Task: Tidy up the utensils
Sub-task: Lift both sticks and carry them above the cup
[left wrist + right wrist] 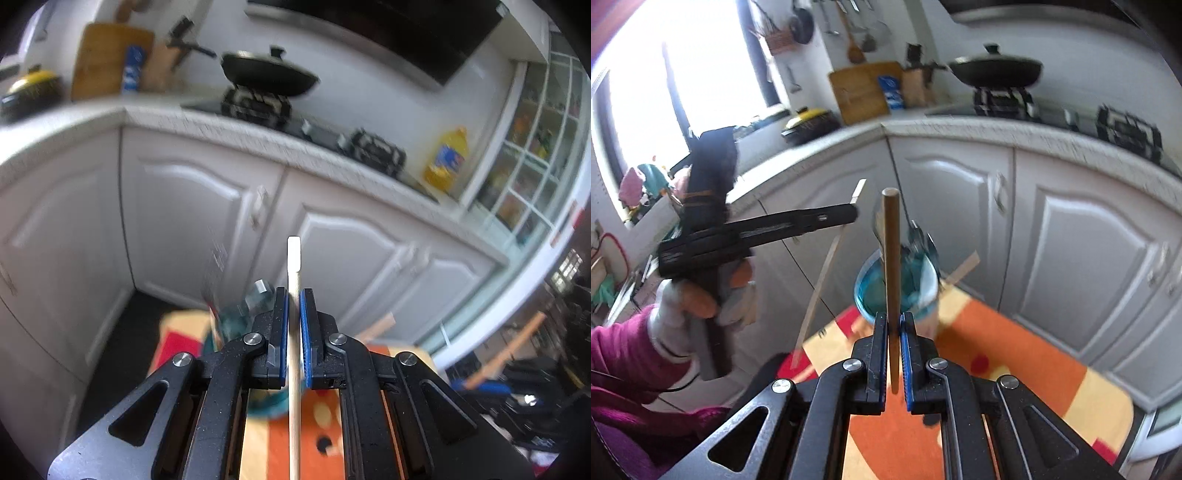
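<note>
Gripping one chopstick each: left gripper (294,317) pale chopstick (294,280), right gripper (894,332) brown chopstick (891,258).

Daylit kitchen, window (683,81) blown out to white glare at upper left, strong fisheye bending — dark vignette at corners, background cabinets (207,206) and wok (269,74) motion-blurred, near claws sharp, soft shadows.

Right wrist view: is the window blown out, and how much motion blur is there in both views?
Right wrist view: the window is overexposed white; the blue glass cup and white cabinets smear, while the brown wooden chopstick stays sharp. Left wrist view: the black lidded wok is blurred; the pale chopstick is crisp.
</note>
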`<state>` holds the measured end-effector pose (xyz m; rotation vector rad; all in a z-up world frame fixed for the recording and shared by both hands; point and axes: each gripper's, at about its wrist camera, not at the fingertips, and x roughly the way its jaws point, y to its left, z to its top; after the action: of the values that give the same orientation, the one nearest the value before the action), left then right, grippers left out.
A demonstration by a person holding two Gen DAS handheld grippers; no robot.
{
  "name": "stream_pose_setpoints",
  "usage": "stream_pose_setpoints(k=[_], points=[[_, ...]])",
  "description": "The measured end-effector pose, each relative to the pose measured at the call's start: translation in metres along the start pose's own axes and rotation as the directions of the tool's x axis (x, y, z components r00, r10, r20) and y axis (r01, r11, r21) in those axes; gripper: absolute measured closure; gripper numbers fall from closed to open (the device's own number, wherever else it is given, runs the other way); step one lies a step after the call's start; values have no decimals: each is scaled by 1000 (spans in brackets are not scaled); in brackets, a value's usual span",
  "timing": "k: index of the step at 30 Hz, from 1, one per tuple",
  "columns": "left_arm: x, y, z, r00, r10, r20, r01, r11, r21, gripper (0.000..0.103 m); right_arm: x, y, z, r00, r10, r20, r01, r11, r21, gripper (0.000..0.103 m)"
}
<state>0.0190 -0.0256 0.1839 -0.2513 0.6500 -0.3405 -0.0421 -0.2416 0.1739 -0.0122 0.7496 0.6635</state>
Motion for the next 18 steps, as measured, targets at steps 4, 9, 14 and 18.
stream_pose_setpoints(k=[4, 9, 14, 18], points=[[12, 14, 22, 997, 56, 59, -56, 998, -7, 98, -4, 10, 30, 1000, 7, 30, -6, 999, -41, 97], [30, 34, 36, 991, 100, 92, -97, 995, -36, 98, 6, 14, 61, 999, 2, 54, 1, 998, -60, 97], [46, 41, 35, 981, 137, 135, -133, 990, -37, 98, 24, 11, 83, 998, -39, 56, 43, 996, -84, 97], [53, 46, 29, 972, 161, 172, -155, 987, -46, 98, 43, 6, 92, 997, -66, 45, 70, 993, -94, 97]])
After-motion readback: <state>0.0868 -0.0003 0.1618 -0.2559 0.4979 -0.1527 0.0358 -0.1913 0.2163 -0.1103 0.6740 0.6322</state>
